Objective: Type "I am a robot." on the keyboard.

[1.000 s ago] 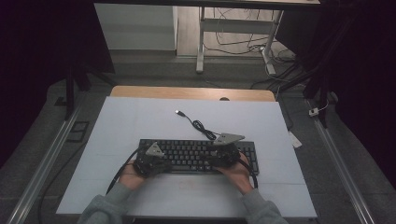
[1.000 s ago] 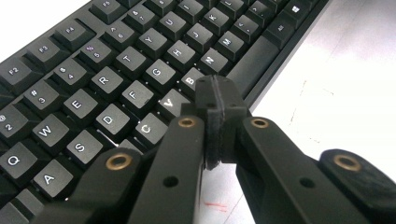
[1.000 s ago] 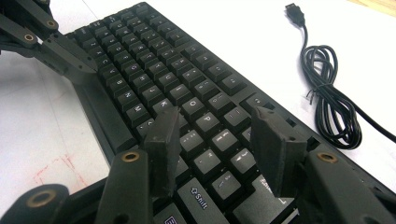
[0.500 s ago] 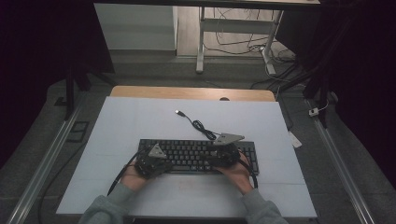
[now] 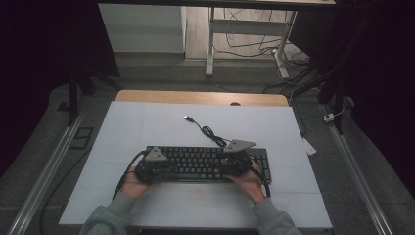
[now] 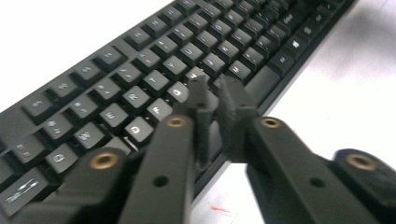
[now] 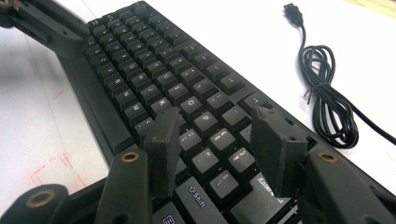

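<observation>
A black keyboard (image 5: 205, 157) lies across the near half of the white table top; its keys show in the left gripper view (image 6: 140, 79) and the right gripper view (image 7: 154, 70). My left gripper (image 5: 169, 170) hovers low over the keyboard's left half. Its jaws (image 6: 212, 86) have just been opening and now stand a narrow gap apart above the lower key rows, with nothing between them. My right gripper (image 5: 221, 167) hangs over the right half. It is open (image 7: 217, 119), wide above the keys near the Shift key, and holds nothing.
The keyboard's black cable (image 5: 208, 131) lies in a loose coil behind it and ends in a USB plug (image 5: 187, 117) on the table; the coil (image 7: 327, 93) is to the right of my right jaws. My left gripper's arm (image 7: 28, 18) shows at the keyboard's far end.
</observation>
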